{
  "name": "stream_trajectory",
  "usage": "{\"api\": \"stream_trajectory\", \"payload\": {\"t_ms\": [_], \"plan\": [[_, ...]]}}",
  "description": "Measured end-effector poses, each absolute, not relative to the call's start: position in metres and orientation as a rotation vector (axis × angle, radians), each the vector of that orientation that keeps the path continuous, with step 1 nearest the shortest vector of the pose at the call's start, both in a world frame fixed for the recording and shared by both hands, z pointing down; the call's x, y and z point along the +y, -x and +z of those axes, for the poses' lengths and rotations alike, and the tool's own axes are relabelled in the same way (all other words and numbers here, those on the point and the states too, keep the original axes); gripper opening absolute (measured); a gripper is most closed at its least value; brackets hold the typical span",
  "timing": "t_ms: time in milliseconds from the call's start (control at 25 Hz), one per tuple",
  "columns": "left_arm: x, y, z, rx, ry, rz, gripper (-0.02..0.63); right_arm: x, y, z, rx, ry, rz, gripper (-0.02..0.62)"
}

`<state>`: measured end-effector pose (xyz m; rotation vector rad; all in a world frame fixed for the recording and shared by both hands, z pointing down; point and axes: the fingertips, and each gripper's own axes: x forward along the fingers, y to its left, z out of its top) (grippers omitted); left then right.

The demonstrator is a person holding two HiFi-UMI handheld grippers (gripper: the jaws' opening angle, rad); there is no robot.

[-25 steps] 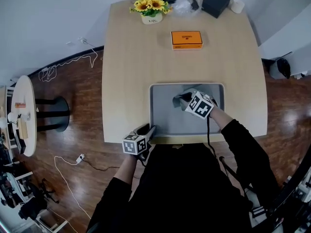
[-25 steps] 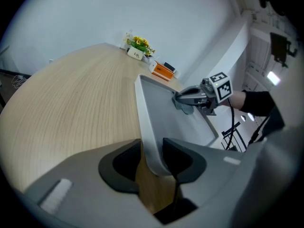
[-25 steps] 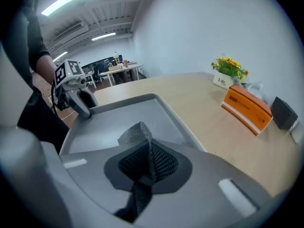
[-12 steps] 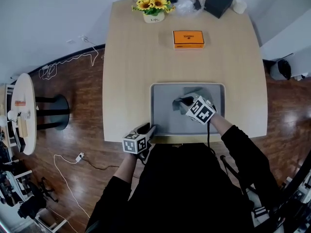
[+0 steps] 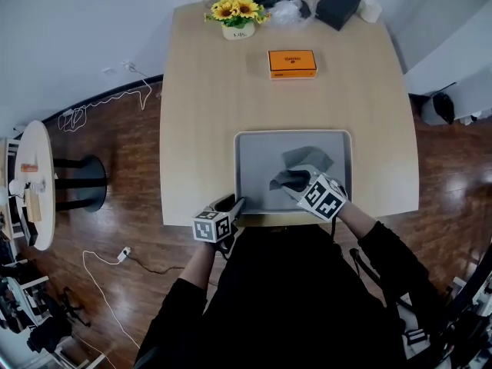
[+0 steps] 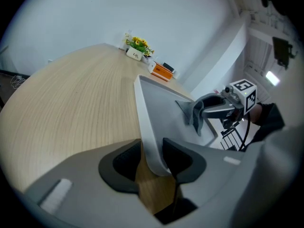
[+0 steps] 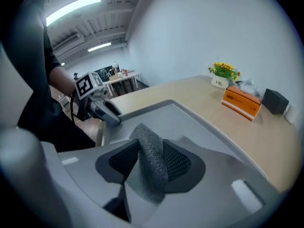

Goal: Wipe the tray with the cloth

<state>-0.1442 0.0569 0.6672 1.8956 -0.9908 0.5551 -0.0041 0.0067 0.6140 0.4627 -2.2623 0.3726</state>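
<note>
Nearest me, my left gripper is clenched on the near left corner of the tray, its pads on either side of the raised rim. The tray lies flat on the pale wooden surface, at the near edge.

A little further in, my right gripper sits over the near right part of the tray, pointing down and away. Its jaws have just been opening, yet a fold of the grey cloth fills the gap between them and touches both pads, so I read it as grasping the cloth. The left gripper view shows that end lifted and hanging from the jaws. The rest of the cloth lies on the tray floor just beyond, in the right half.

Past the tray, well apart from it, an orange box lies flat. At the far edge stand a pot of sunflowers to the left and a black box to the right.
</note>
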Motion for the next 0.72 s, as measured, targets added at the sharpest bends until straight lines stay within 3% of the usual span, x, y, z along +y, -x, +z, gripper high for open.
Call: {"api": "stream_trajectory", "payload": {"t_ms": [80,240,280,320,360,720], "plan": [[0.058,0.144,0.667,-0.994,-1.898,0.552,0.130,0.008,-0.011,0.630,-2.165,-0.452,0.293,0.218],[0.058,0.142,0.663,-0.987,-1.899,0.547,0.130,-0.016,-0.031,0.653,-2.055,-0.522,0.246,0.253],[0.057,0.141,0.664,-0.986,-1.899,0.547,0.130,-0.028,-0.032,0.655,-2.053,-0.555,0.274,0.223],[0.055,0.140,0.664,-0.986,-1.899,0.547,0.130,-0.041,-0.033,0.655,-2.053,-0.586,0.292,0.085],[0.054,0.139,0.664,-0.986,-1.899,0.547,0.130,-0.054,-0.031,0.655,-2.054,-0.609,0.297,0.018],[0.058,0.139,0.662,-0.972,-1.904,0.547,0.130,-0.121,0.020,0.650,-2.082,-0.687,0.319,0.015]]}}
